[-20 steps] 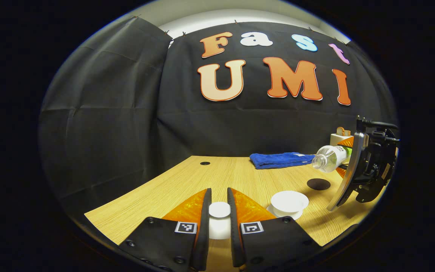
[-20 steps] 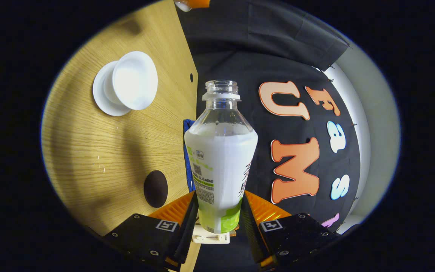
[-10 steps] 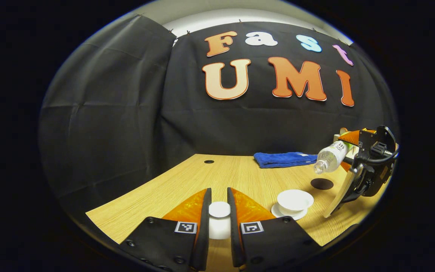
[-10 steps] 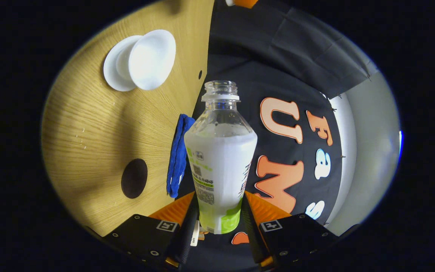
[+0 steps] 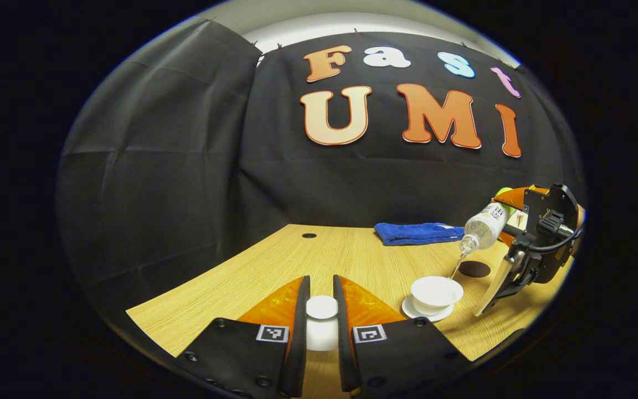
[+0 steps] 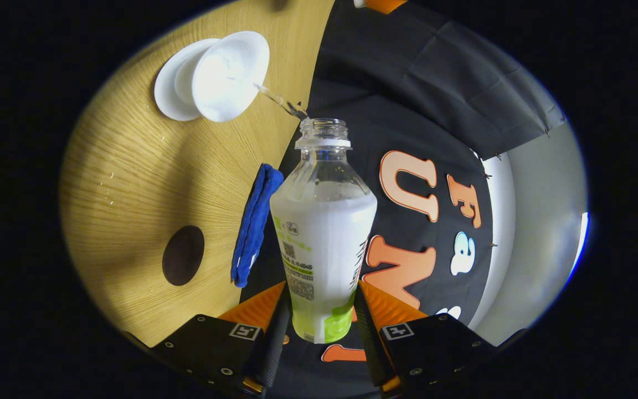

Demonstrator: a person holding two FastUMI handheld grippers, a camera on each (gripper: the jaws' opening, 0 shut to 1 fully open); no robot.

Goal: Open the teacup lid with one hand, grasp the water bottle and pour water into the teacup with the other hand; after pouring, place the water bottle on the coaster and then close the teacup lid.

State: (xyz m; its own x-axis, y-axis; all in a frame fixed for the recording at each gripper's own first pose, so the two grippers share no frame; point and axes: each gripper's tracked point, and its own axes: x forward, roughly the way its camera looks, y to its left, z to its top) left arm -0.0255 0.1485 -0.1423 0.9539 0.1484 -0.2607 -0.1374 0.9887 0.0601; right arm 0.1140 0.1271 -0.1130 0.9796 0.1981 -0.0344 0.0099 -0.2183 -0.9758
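My left gripper (image 5: 322, 310) is shut on the white teacup lid (image 5: 322, 307), held above the table's near edge. To its right the open white teacup (image 5: 436, 291) stands on its white saucer (image 5: 427, 313). My right gripper (image 6: 319, 310) is shut on the clear water bottle (image 6: 323, 233), uncapped and tipped mouth-down toward the cup. A thin stream of water (image 6: 277, 101) runs from the bottle's mouth into the teacup (image 6: 230, 75). In the left gripper view the tilted bottle (image 5: 482, 226) and the right gripper (image 5: 540, 244) hang just right of the cup.
A round dark coaster (image 6: 183, 255) lies on the wooden table (image 6: 130, 183) beyond the cup, also seen as the coaster (image 5: 474, 269). A folded blue cloth (image 5: 416, 233) lies at the back near the wall. A cable hole (image 5: 309, 235) sits in the tabletop far left.
The right gripper tipped the bottle further and brought its mouth over the teacup; water now streams into the cup. The left gripper kept still with the lid.
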